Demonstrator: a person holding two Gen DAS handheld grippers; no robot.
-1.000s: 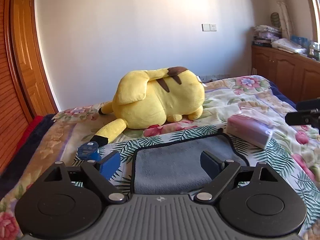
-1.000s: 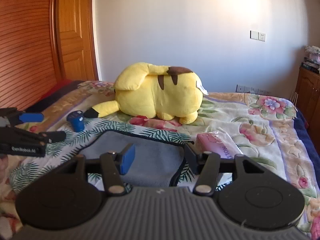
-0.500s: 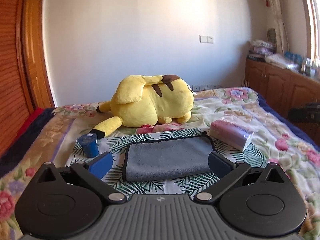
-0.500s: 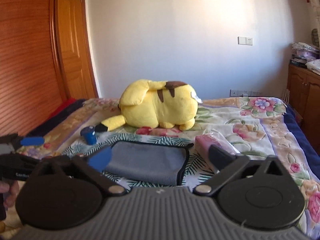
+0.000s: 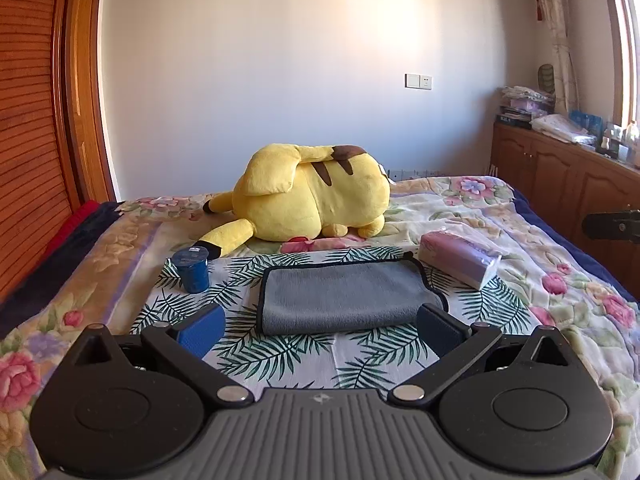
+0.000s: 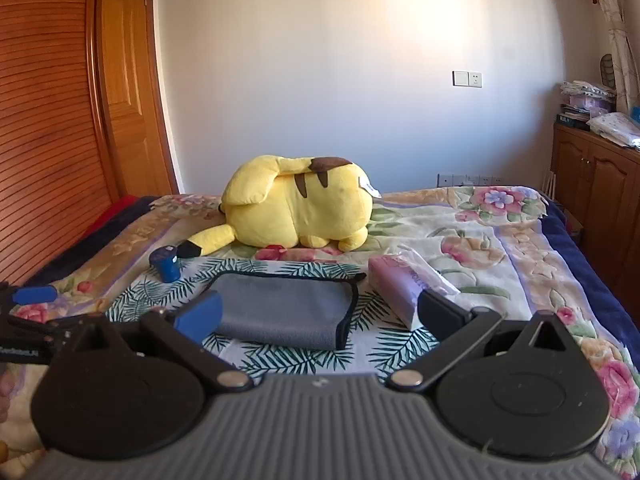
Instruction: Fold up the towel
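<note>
The towel (image 5: 344,300) lay folded on the bed (image 5: 520,240), long axis crosswise, ahead of both spread, empty grippers: left gripper (image 5: 320,330) nearer, right gripper (image 6: 320,312) offset rightward.

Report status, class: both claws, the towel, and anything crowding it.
Left claw open, empty. Right claw open, empty. Grey towel lies folded on the bed. Blue can left of it, tissue pack right, both apart.

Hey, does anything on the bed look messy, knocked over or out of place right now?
Nothing stands out. The grey towel lies folded and flat on the bedspread. The blue cup stands upright, the tissue pack lies beside the towel, and the yellow plush lies behind them.
</note>
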